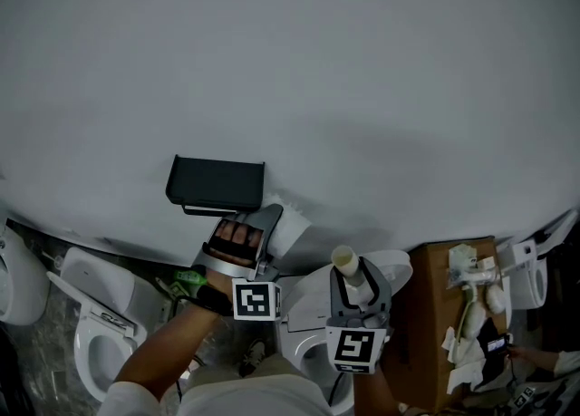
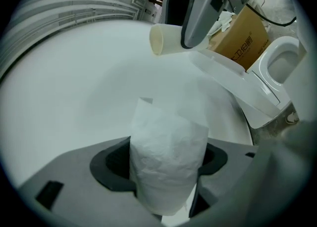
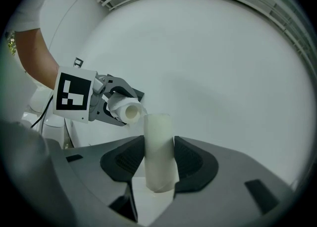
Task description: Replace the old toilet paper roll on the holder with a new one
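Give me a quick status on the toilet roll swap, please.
Left gripper shut on new toilet paper roll, beside black holder. Right gripper shut on empty cardboard tube, held clear. Nothing seen blocking holder.

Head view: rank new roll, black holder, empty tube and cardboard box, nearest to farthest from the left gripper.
1. New roll, between the left gripper's jaws.
2. Black holder, just above, on the wall.
3. Empty tube, right.
4. Cardboard box, far right.
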